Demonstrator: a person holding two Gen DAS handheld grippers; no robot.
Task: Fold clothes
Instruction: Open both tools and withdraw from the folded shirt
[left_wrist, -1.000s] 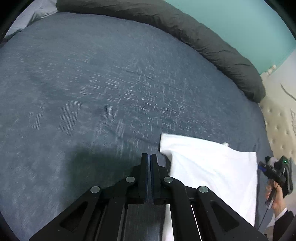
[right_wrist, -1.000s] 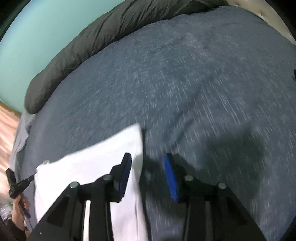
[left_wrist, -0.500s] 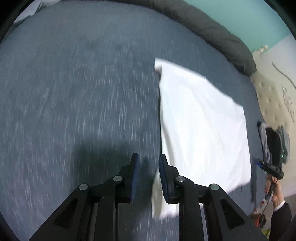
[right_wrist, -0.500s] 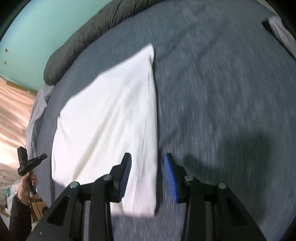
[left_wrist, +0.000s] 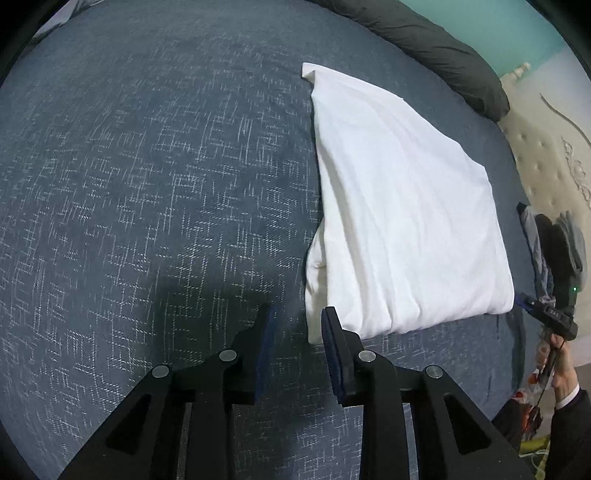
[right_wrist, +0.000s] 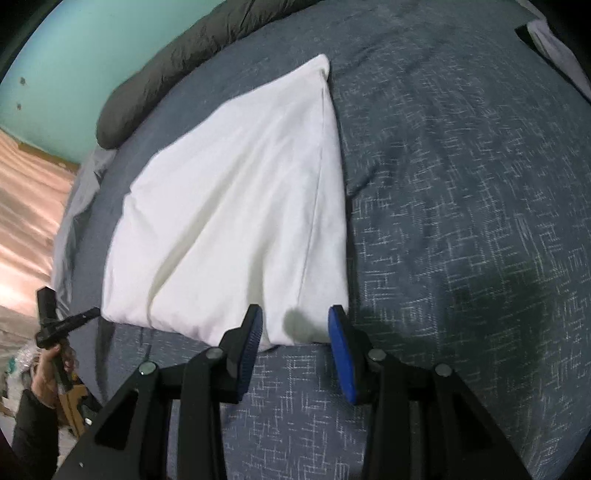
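On the bed (left_wrist: 147, 184), the folded white garment (left_wrist: 399, 206) lies flat at 1 o'clock of the left claw (left_wrist: 297, 332). Its jaws have just been opening, nothing between them. The right claw (right_wrist: 293, 334) stands part open, empty, above the garment's near corner.

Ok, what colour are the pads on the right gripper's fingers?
Bright blue, ribbed pads on black fingers; the right wrist view shows them best.

dark duvet (left_wrist: 436, 40) cropped, clothes pile (left_wrist: 554, 251) indistinct

Soft white cloth garment (left_wrist: 402, 218) – matt, creased – on rough-woven, flecked blue bedspread (left_wrist: 155, 177).
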